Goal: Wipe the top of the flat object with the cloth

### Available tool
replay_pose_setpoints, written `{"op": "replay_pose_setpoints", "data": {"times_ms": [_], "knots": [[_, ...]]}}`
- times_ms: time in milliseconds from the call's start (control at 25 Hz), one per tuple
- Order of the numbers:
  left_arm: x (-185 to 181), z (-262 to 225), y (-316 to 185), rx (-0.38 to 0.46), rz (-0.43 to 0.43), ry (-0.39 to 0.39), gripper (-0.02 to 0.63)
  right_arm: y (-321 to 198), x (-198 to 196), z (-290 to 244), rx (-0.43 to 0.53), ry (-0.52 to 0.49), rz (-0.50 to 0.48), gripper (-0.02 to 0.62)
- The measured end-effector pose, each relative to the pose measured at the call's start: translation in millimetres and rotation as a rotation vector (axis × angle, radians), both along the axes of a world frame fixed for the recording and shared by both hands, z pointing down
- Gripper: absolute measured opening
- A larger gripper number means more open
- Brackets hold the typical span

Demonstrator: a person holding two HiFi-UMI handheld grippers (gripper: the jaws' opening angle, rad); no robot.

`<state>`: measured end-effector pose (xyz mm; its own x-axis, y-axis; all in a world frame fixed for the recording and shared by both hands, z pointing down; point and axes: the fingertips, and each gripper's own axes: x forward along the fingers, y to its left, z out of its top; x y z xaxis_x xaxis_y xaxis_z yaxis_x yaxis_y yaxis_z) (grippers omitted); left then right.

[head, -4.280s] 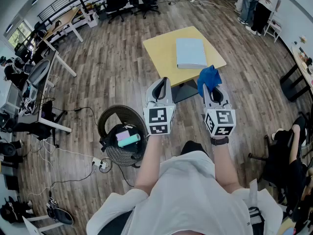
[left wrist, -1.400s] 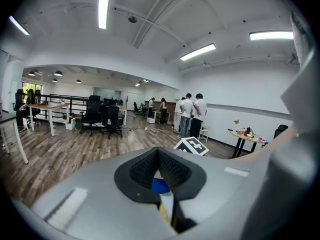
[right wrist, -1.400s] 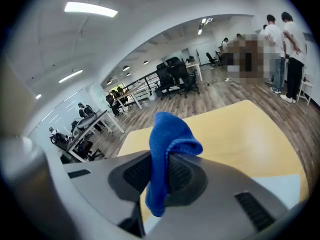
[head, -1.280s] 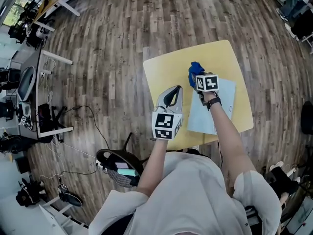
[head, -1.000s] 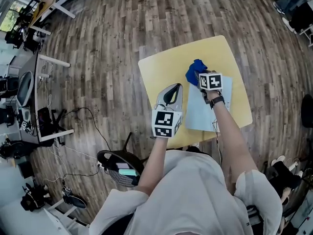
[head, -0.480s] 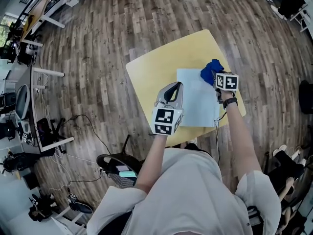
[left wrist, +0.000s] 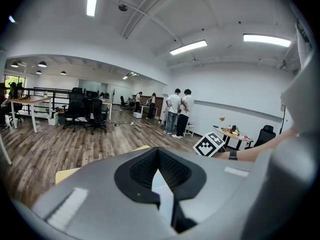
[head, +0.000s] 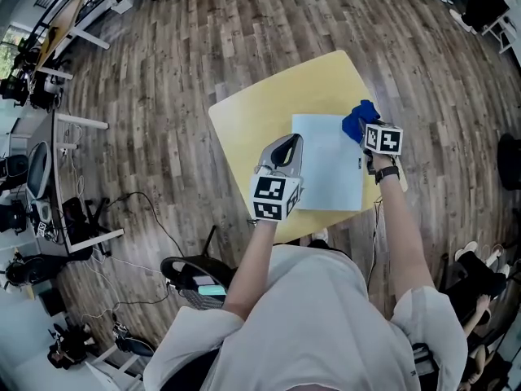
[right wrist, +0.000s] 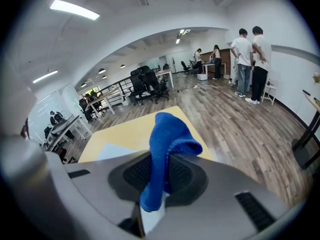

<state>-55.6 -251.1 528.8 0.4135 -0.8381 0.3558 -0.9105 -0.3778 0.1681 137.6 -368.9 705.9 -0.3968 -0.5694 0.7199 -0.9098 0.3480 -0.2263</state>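
Jaws of the right gripper (right wrist: 154, 186) were clamped on a fold of the blue cloth (right wrist: 168, 134), most of which stood up loose above them. From where I stood, that cloth hung at the far right corner of the pale blue flat object (head: 327, 163), right at its edge. The object lay on the yellow counter (head: 256, 112), close to the counter's near side.

On the left gripper (left wrist: 161, 186) the jaws were pressed together with nothing between them. It hovered near the object's left edge, and I couldn't tell whether it touched.

Nothing seemed to be pinning the flat object down. I reckoned a firm drag of the cloth toward the person could slide it over the near edge. The grip looked thin, too: only a narrow fold was caught, so friction might tug the cloth free, or the hard jaws might scrape the surface.
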Motion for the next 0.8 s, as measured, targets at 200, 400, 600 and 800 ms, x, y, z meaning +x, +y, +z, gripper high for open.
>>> {"op": "replay_pose_setpoints", "data": {"times_ms": [200,400,600,800], "knots": [[-21.4,-1.1,1.6,0.006,-0.059,-0.001,0.005,10.9,-66.3,-29.3,0.031,-0.139,-0.078,0.051],[-50.3,-4.3,4.4,0.008,-0.117,-0.015,0.005,26.5,-157.9,-44.1,0.01,-0.26,-0.213,0.05],[-74.9,-13.4,10.4,0.025,-0.161,-0.027,0.003,47.2,-233.7,-32.0,-0.031,-0.275,-0.323,0.05],[-87.5,-13.0,16.8,0.031,-0.18,-0.031,0.005,48.1,-247.3,11.4,-0.075,-0.153,-0.33,0.051]]}}
